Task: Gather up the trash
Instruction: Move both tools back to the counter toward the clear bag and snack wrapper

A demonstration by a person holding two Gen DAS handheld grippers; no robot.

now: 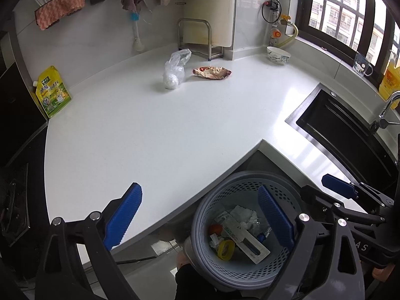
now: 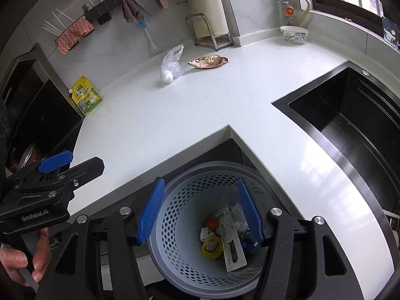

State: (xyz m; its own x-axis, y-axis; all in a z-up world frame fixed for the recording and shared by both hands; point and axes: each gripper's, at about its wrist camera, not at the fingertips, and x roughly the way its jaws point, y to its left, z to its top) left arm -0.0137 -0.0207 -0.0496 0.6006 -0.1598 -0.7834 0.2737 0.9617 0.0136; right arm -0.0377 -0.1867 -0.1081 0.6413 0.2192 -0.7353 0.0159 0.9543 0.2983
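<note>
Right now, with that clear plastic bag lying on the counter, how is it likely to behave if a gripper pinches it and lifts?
The clear plastic bag looks thin and crumpled, so it would probably flop and stretch rather than hold shape. A white lump sits at its near end, so pinched at the loose top it may swing. The film looks glossy, so possibly slippery between the pads.

Bare counter before plastic bag, wrapper.

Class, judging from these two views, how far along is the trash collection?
Partly done: the basket already holds wrappers, tissue and a yellow lid. In hand: nothing, since the left gripper and right gripper are both open over it. Left: the plastic bag and snack wrapper on the counter.
</note>
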